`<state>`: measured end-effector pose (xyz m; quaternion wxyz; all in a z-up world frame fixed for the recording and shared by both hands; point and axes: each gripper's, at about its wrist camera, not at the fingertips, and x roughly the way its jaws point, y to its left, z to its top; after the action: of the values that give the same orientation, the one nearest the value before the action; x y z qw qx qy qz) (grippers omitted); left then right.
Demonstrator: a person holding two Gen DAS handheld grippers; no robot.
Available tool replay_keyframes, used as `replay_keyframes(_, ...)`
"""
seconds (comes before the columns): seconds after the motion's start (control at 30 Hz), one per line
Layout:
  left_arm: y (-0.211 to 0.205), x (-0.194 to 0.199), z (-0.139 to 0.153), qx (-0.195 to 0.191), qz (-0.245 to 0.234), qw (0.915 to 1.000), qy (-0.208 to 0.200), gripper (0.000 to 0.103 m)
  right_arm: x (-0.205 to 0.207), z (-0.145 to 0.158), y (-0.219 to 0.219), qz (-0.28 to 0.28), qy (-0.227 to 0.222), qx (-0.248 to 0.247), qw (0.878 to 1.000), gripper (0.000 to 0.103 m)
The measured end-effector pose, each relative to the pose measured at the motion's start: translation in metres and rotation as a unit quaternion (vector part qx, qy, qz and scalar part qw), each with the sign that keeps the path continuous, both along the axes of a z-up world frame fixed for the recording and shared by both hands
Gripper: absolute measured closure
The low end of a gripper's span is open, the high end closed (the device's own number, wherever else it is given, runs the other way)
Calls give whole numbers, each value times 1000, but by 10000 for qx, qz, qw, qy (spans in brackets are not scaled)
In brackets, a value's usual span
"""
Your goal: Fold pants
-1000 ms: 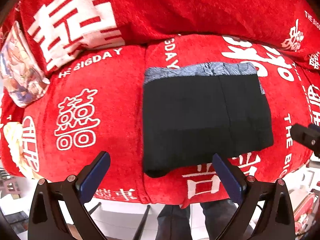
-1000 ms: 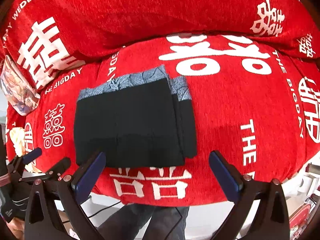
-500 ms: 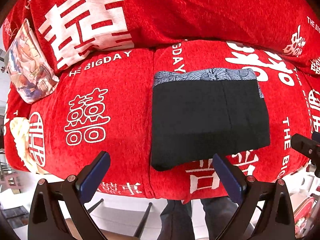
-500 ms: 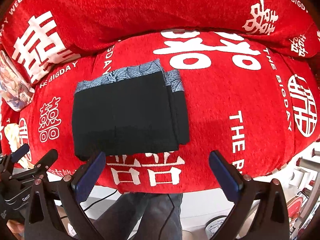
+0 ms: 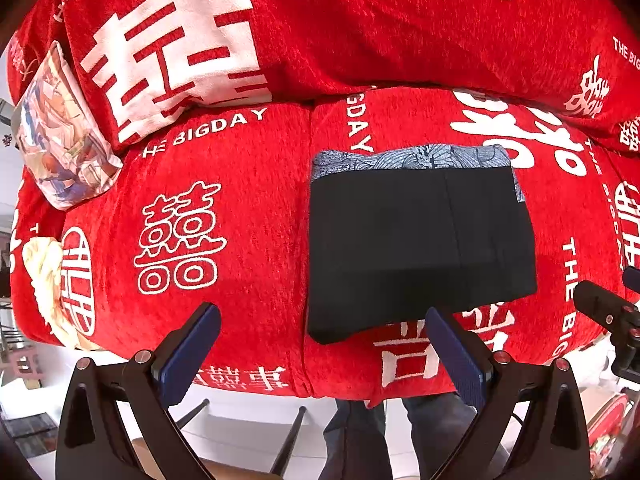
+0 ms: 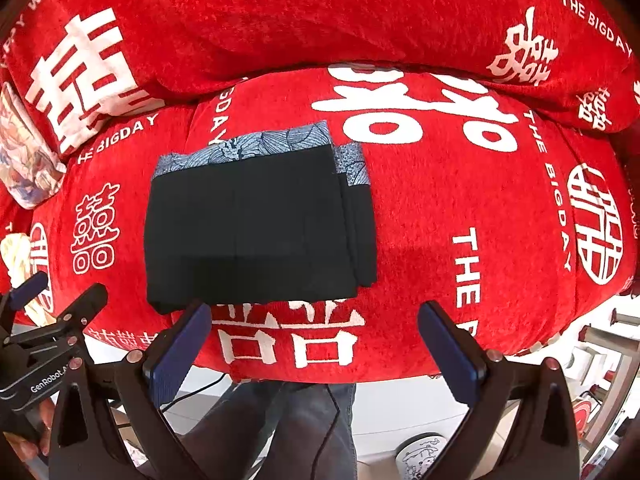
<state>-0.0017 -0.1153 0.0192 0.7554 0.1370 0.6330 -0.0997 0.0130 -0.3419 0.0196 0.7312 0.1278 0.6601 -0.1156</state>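
Beside pants (image 6: 256,224), stepped right-edge layers

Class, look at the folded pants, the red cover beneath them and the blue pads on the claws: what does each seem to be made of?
Pants: smooth matte black woven cloth, with a blue-grey printed band.
Cover: fuzzy, chenille-like fabric; its nap looks speckled.
Pads: probably ribbed rubber or plastic.

I get bright, even daylight and sharp focus; the red sofa cover (image 5: 248,216) bulges with fisheye bending, and dark vignette fills the corners beyond it.
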Motion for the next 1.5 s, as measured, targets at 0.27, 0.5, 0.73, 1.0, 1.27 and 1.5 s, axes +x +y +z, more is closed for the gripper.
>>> replay_keyframes(0.27, 0, -4, 0, -29, 31, 10000, 54, 1, 1, 5, 7, 117, -26, -138, 9998, 0)
replay_keyframes(0.5, 1, -7, 0, 6, 27, 10000, 35, 1, -1, 6, 9, 117, -16, -178, 9998, 0)
replay_keyframes(0.73, 3, -8, 2, 18, 32, 10000, 25, 1, -3, 6, 10, 77, -33, -241, 9997, 0)
replay_keyframes(1.0, 3, -5, 8, -21, 30, 10000, -71, 1, -1, 11, 13, 175, 7, -445, 9989, 0)
replay_keyframes(1.27, -1, -8, 7, -29, -52, 10000, -49, 1, -2, 11, 15, 207, 25, -459, 9987, 0)
replay_keyframes(1.5, -3, -9, 6, -12, -91, 9999, -44, 1, -3, 11, 16, 165, 23, -436, 9989, 0)
